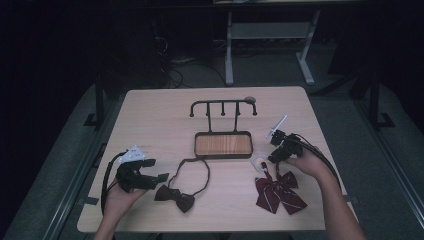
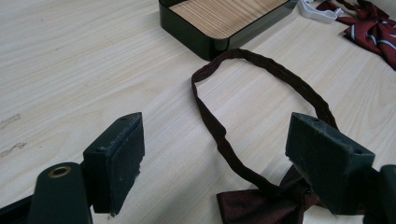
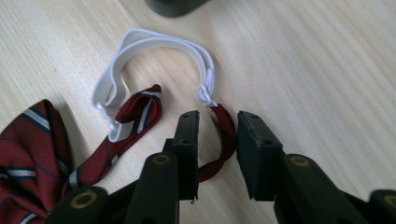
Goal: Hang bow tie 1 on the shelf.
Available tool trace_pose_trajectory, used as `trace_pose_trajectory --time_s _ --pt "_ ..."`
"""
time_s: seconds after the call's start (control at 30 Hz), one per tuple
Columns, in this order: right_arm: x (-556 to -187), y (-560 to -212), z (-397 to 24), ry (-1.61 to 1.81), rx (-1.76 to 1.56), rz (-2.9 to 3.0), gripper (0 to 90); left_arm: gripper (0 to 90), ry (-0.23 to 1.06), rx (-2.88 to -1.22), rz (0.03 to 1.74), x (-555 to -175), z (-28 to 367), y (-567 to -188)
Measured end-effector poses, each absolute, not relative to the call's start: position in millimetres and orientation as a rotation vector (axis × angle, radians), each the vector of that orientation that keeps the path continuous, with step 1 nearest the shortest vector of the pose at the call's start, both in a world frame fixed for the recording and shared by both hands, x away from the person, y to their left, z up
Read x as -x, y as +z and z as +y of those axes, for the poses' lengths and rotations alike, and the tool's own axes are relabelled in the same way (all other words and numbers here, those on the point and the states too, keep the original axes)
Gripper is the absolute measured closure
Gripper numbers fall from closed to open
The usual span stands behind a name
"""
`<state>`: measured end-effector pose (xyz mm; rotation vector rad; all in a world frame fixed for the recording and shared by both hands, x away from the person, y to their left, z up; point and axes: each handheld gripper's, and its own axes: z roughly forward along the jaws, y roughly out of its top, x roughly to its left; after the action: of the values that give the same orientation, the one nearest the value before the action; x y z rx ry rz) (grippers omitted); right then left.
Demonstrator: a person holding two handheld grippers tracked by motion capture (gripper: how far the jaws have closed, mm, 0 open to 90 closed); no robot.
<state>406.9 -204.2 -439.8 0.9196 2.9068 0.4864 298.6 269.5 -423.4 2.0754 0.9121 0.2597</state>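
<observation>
My right gripper (image 3: 215,128) had its jaws narrowed around the red strap (image 3: 224,135) of the striped bow tie (image 1: 276,192) lying at the table's near right — the strap sat between the pads, not yet pinched. My left gripper (image 2: 212,158) stood wide open over the dark bow tie (image 2: 261,205), touching nothing.

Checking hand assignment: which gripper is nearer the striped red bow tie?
Right. The right gripper straddles the striped red bow tie's strap beside its white elastic loop. The left gripper sits across the table by the dark bow tie.
</observation>
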Motion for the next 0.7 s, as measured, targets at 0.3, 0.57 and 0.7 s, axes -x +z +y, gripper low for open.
trace_pose_trajectory --time_s 0.3,0.57,0.7 --pt "-406.7 -442.2 -201.7 0.447 -0.896 2.918 81.1 19.7 0.257 -2.070 0.917 -298.3 269.6 -423.1" --pt "-404.3 -441.5 -201.0 0.413 -0.869 2.927 88.0 19.7 0.264 -2.064 0.919 -298.2 270.1 -422.7" --pt "-402.2 -440.2 -201.2 0.408 -0.863 2.932 88.1 19.7 0.262 -2.060 0.919 -298.0 269.3 -423.0"
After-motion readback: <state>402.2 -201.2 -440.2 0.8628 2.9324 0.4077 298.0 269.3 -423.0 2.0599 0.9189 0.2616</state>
